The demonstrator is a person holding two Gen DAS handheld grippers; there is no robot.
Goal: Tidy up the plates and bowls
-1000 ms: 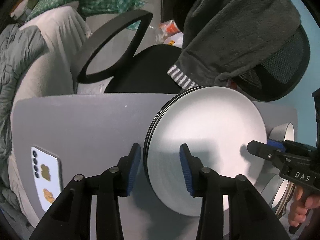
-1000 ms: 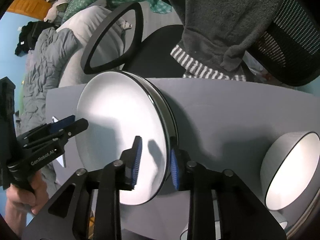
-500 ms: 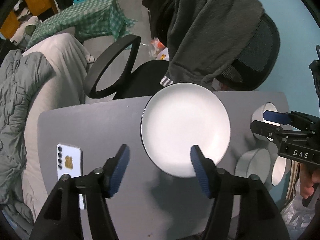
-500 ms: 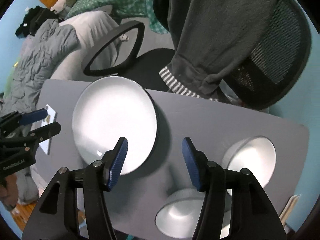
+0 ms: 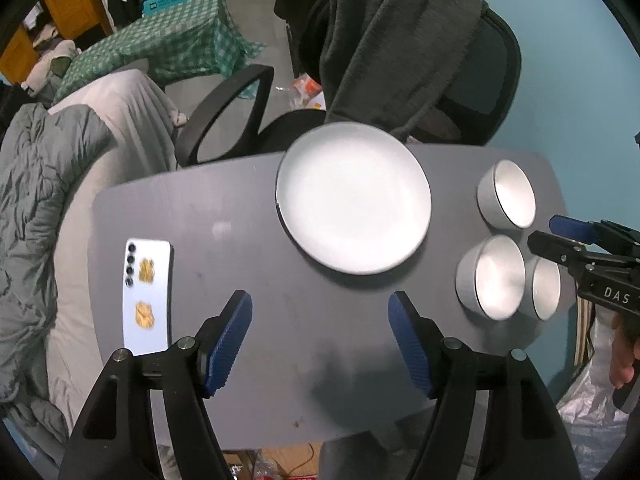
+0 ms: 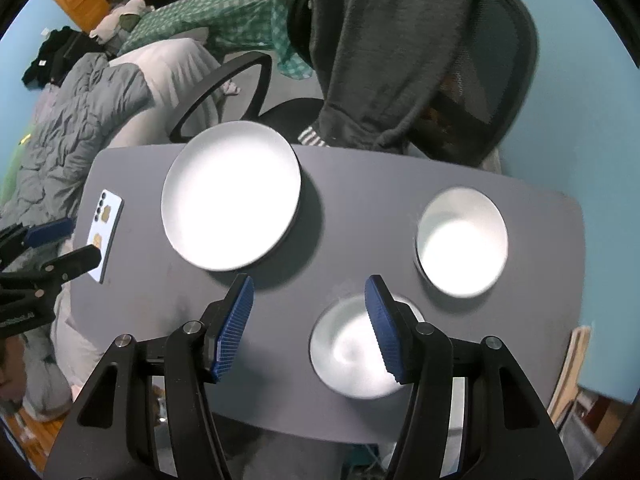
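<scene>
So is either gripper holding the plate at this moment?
No. The plate lies flat on the grey table, and both the left gripper and right gripper hang open above it, jaws empty.

White plate (image 5: 354, 198) with a dark rim, white bowls (image 5: 506, 194) with grey outsides, grey counter (image 5: 240, 208), blue ribbed pads on black fingers (image 5: 234, 330), green checked cloth (image 5: 160, 44), pale-blue phone (image 5: 148, 292).
</scene>
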